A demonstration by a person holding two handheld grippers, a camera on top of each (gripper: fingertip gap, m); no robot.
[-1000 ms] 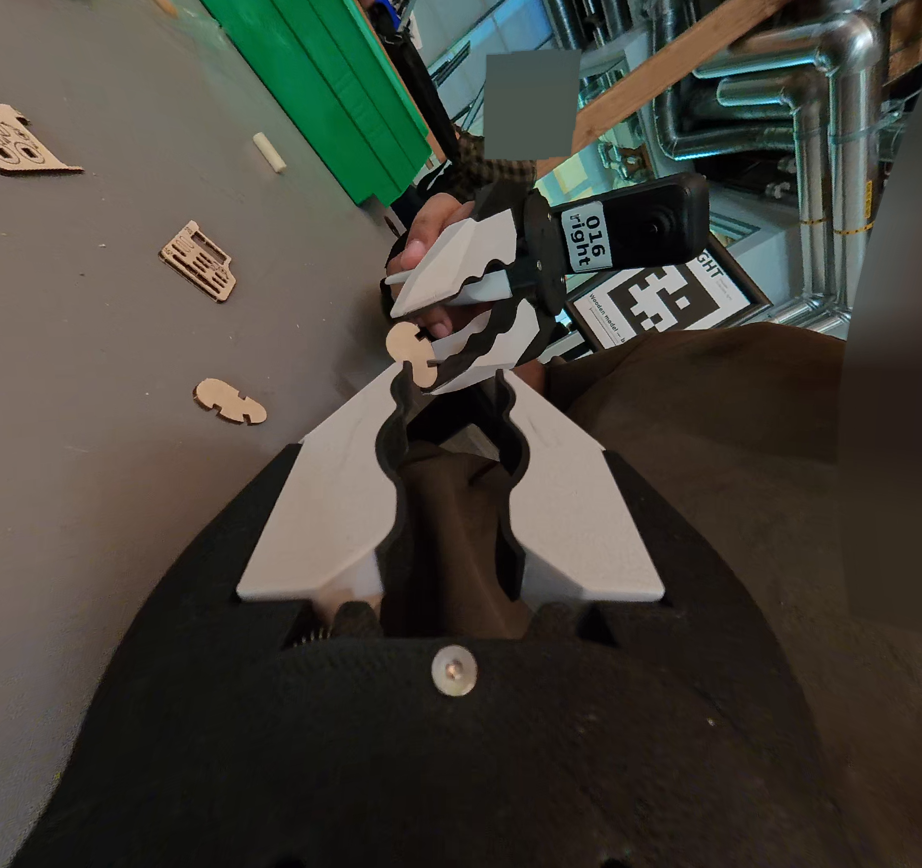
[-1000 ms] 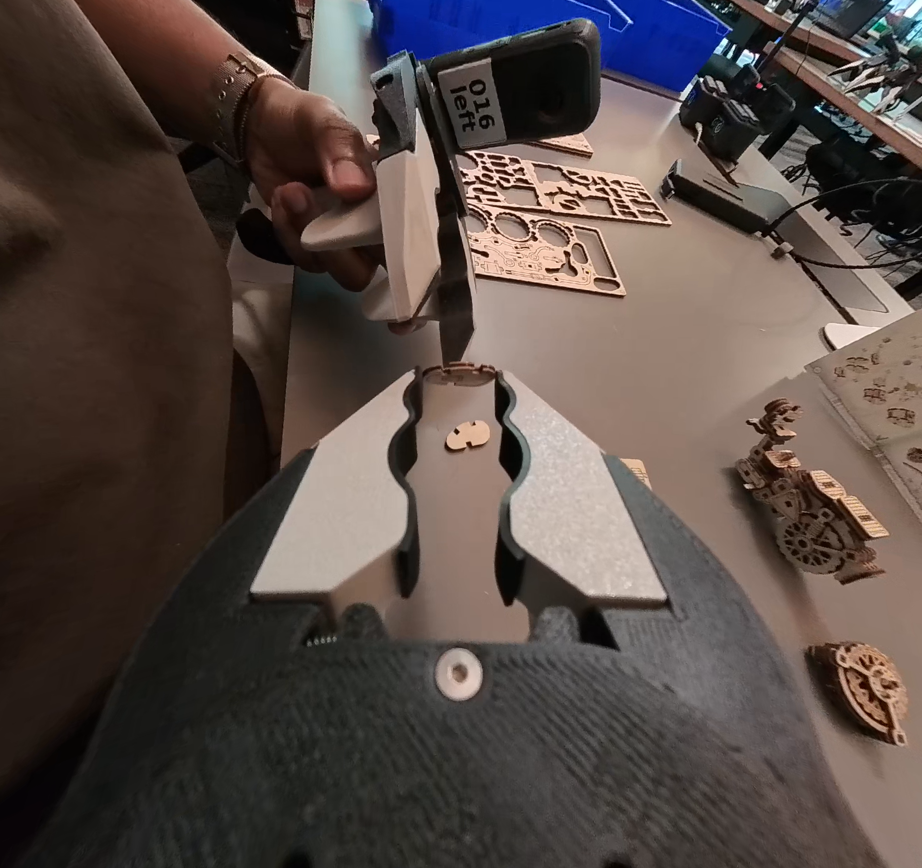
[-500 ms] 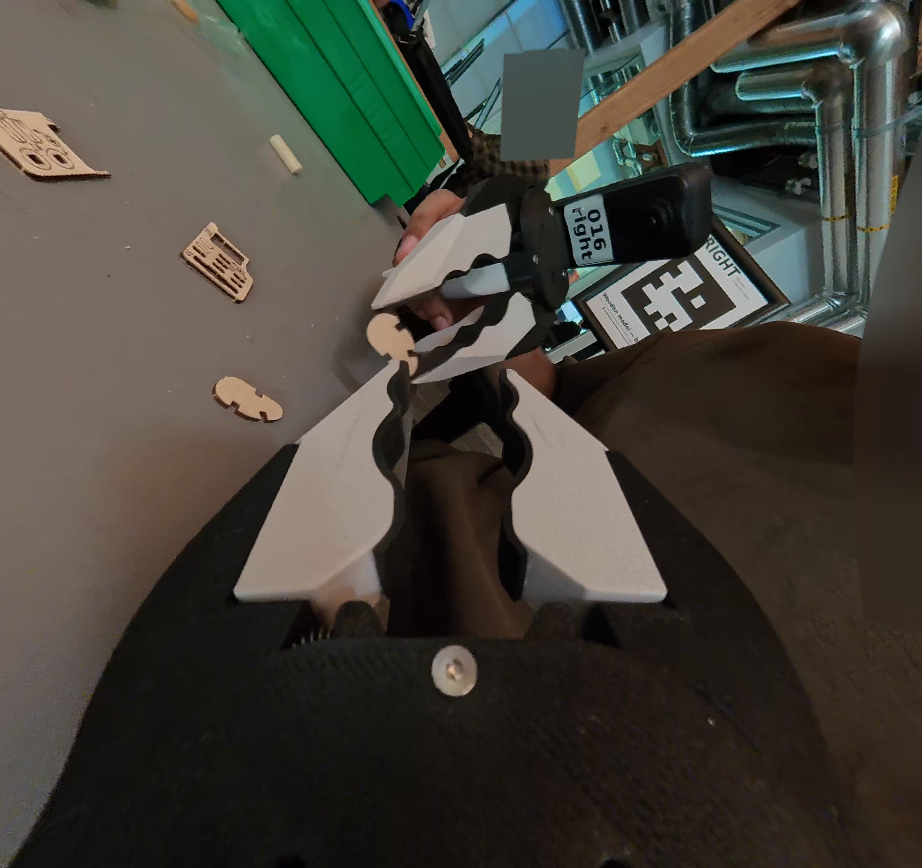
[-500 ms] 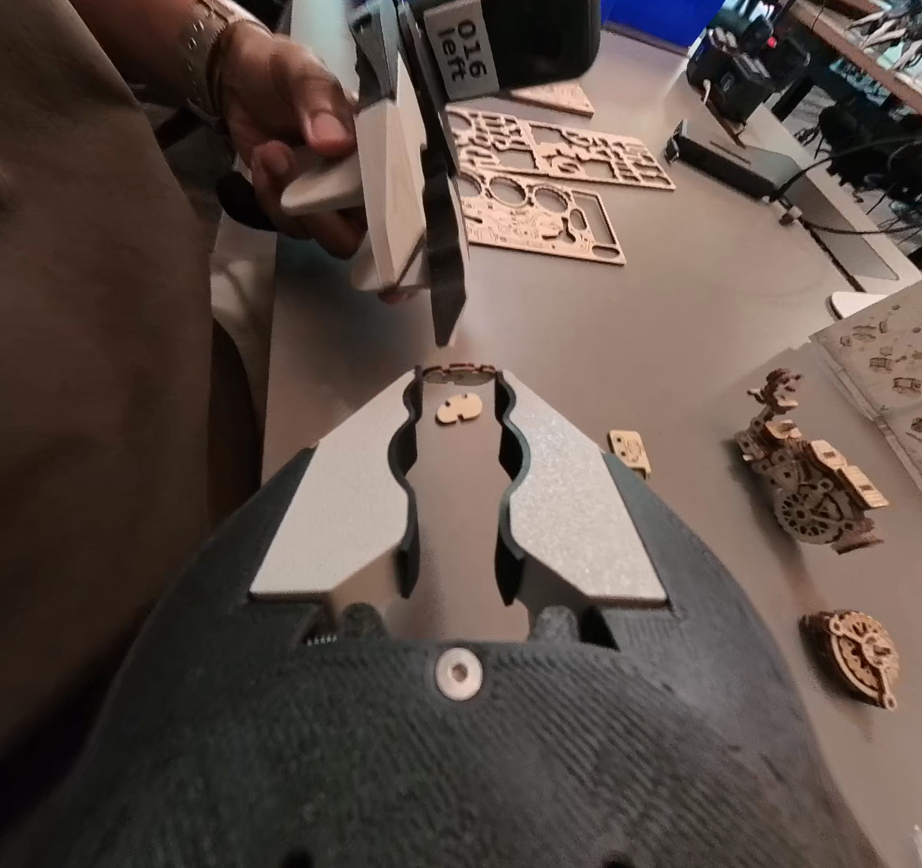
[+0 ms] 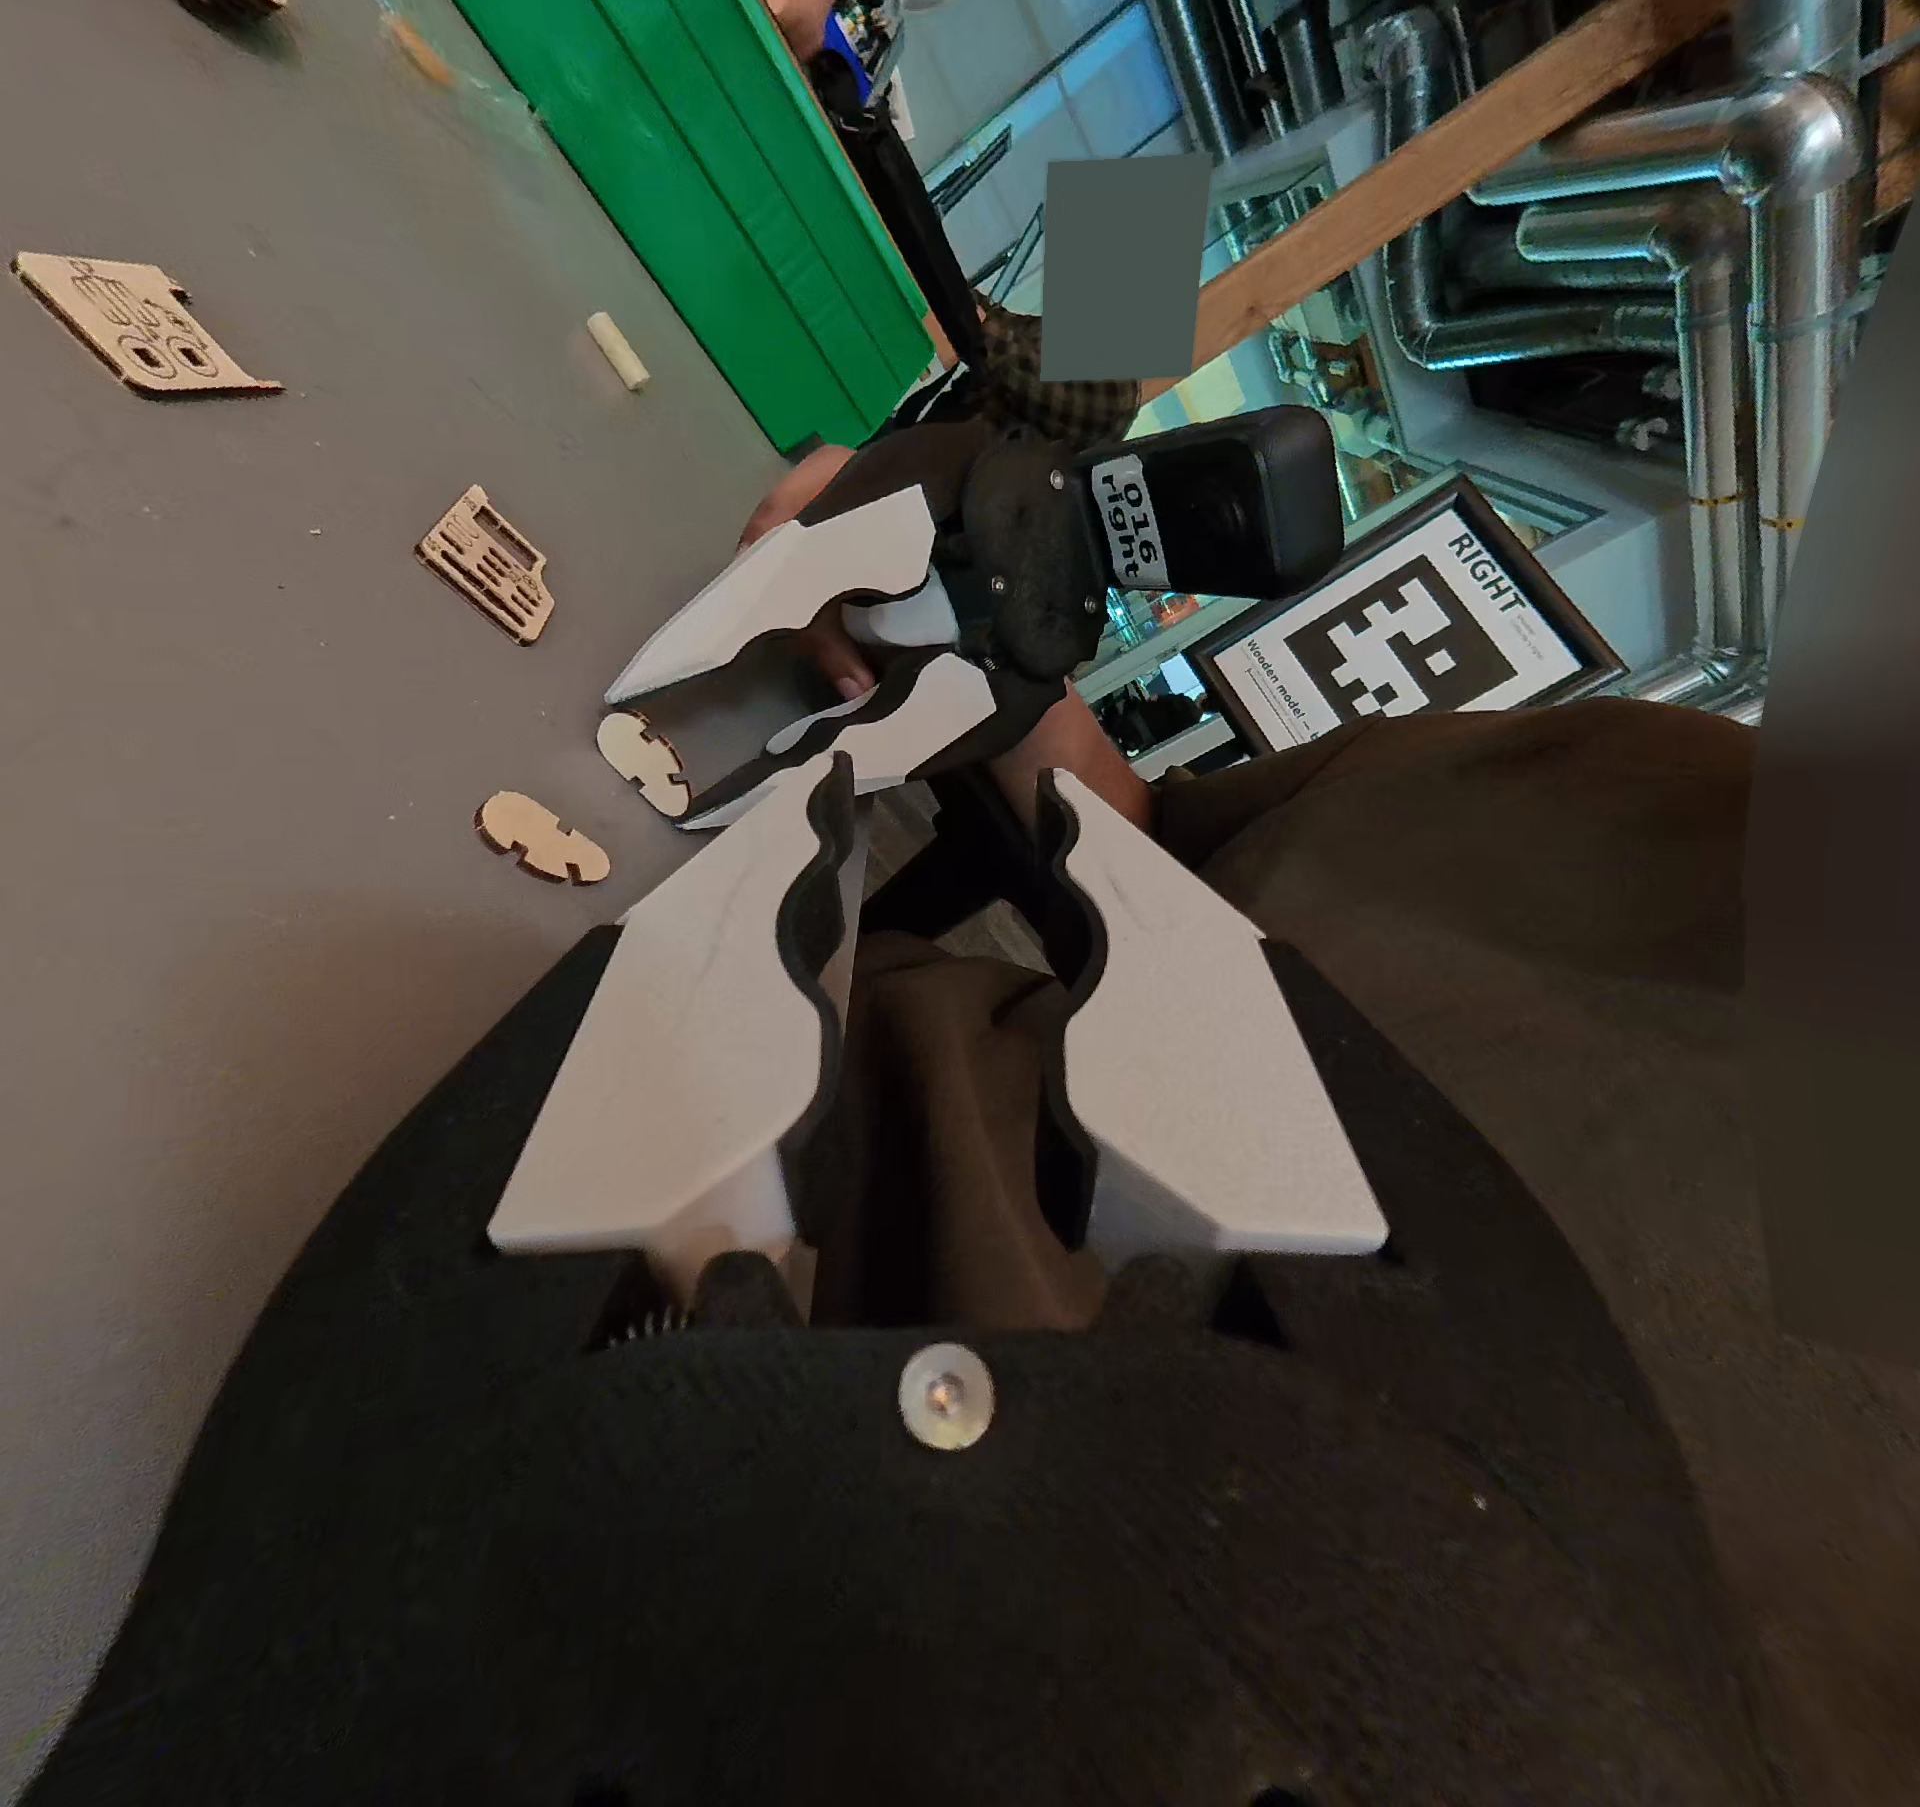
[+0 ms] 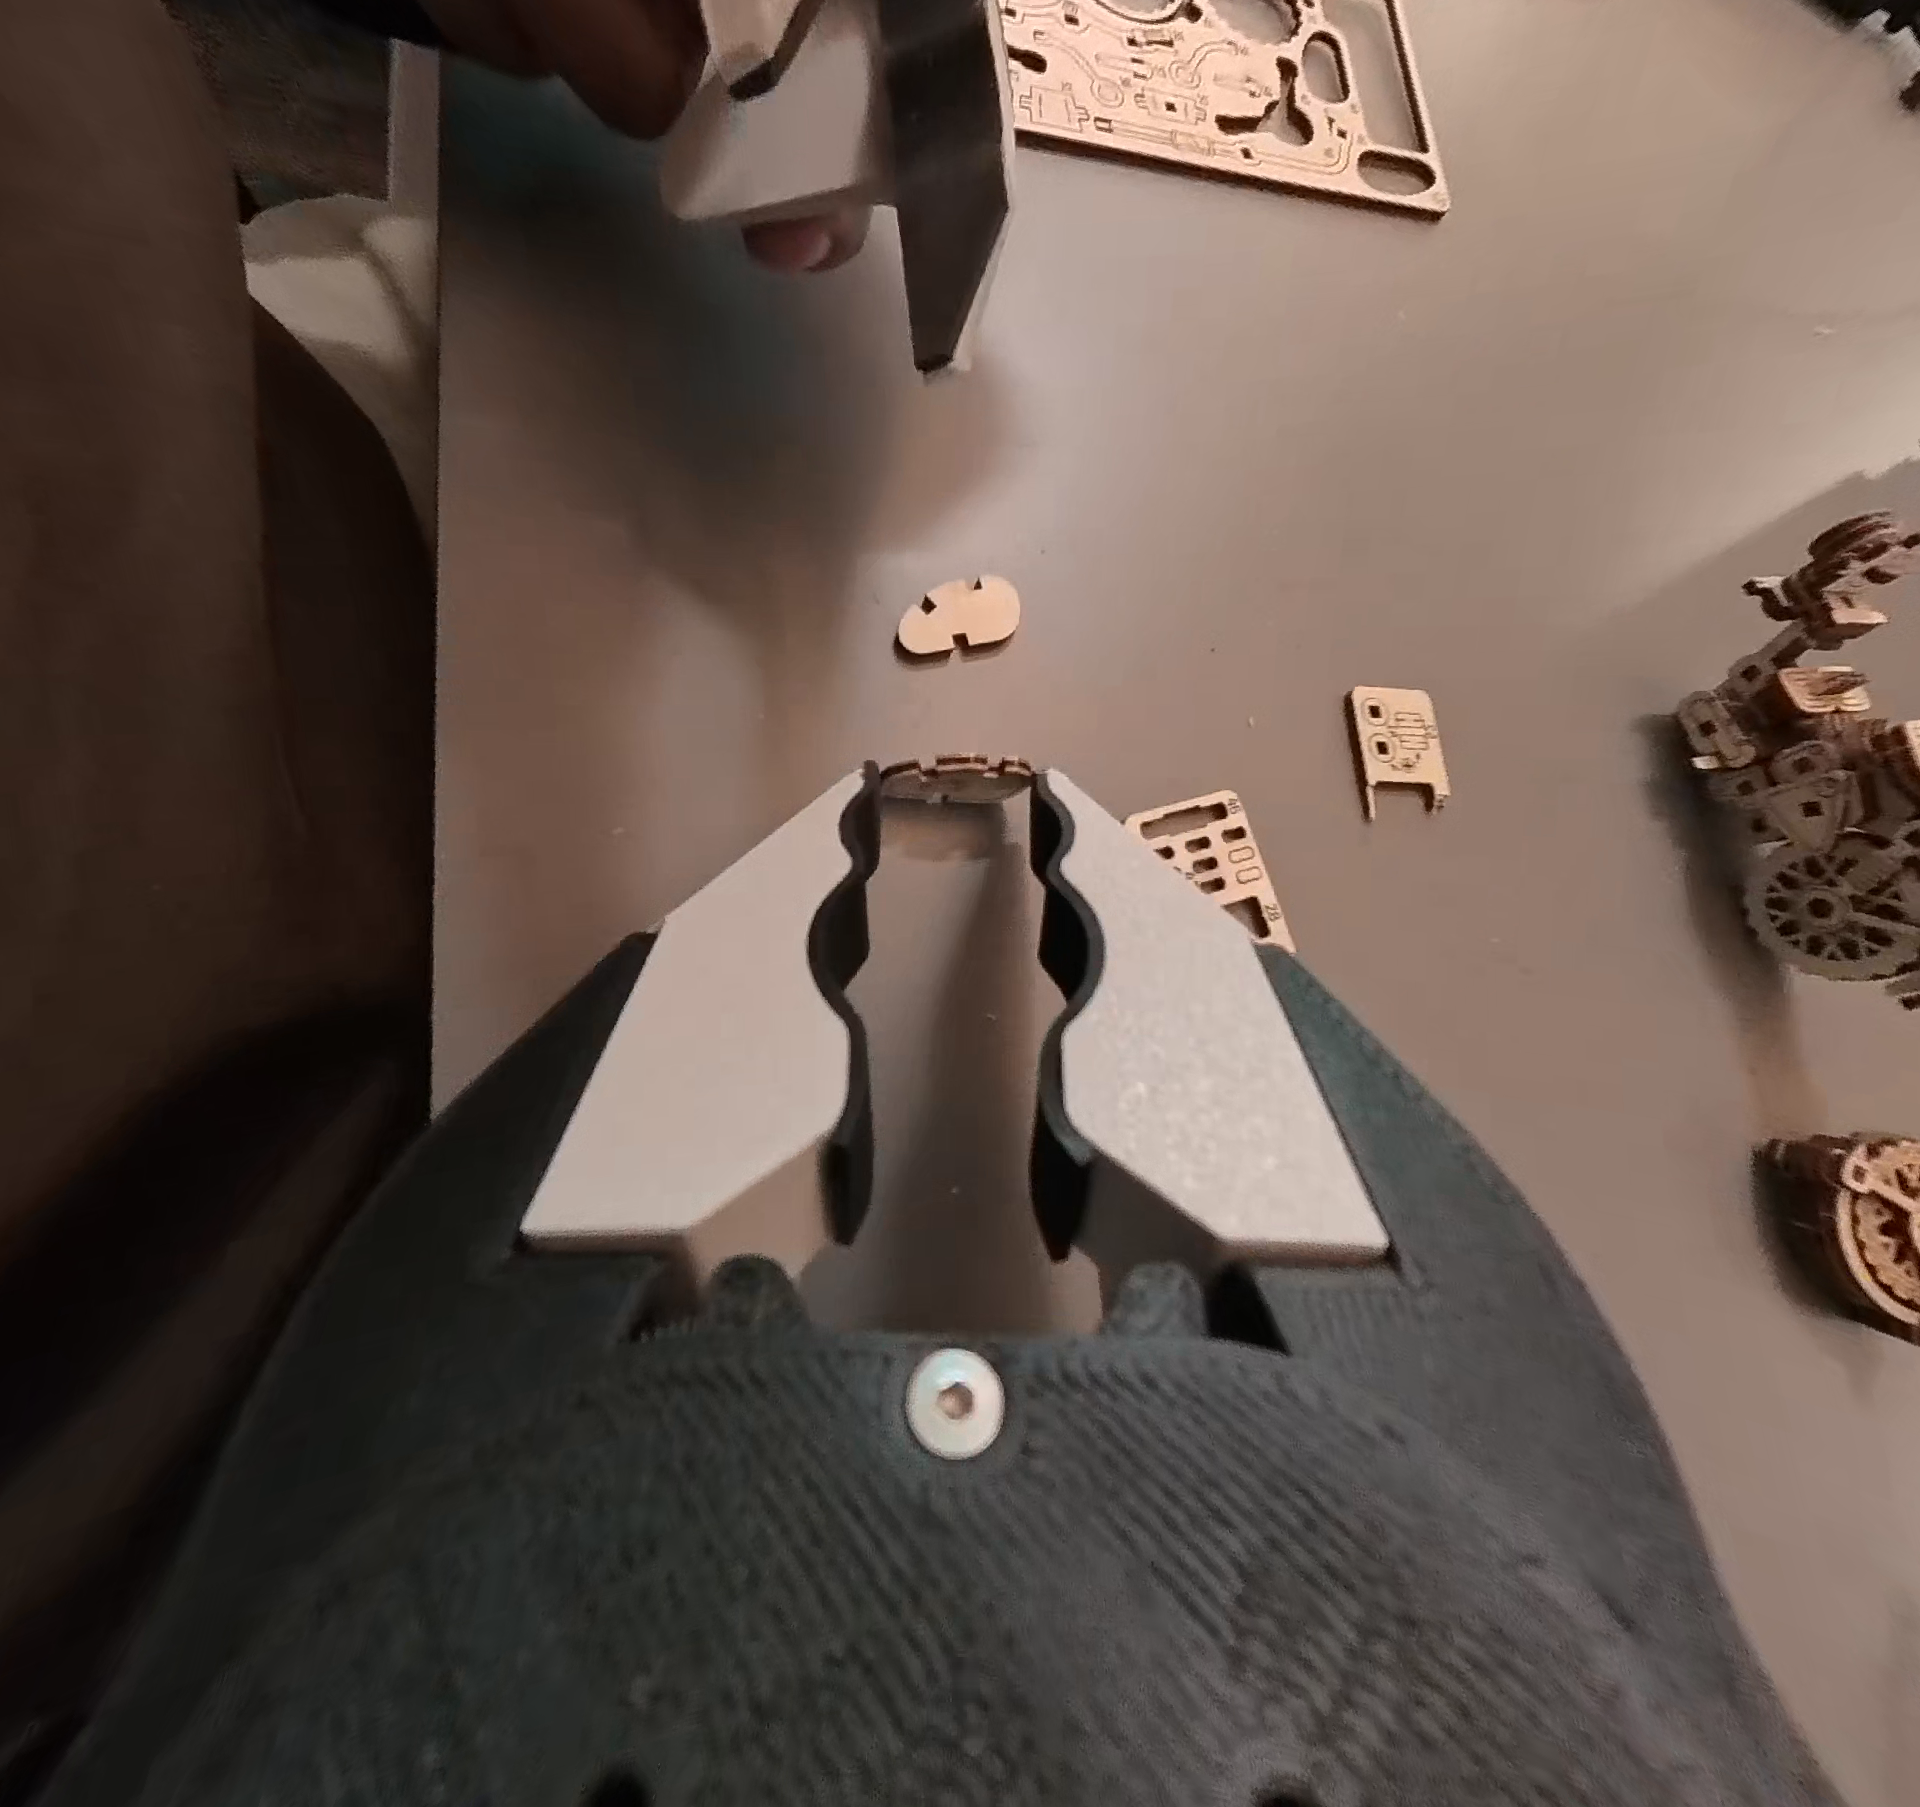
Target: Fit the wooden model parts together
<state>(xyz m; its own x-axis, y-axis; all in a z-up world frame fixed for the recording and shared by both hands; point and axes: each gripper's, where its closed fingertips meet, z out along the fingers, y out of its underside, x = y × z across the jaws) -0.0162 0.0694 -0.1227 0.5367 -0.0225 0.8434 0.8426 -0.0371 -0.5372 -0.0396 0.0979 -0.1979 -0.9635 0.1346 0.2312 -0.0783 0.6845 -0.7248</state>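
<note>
Wooden slotted pieces [image 6: 1210, 871] beside assembled models [image 6: 1829, 822].

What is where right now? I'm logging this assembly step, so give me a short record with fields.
left gripper: open, empty
right gripper: shut on held oval piece, pinched at the fingertips
loose oval piece: flat on the table, ahead of the right gripper, apart from it
parts joined: not yet
nearby: slotted piece, part-built model, cut-out sheet
</note>
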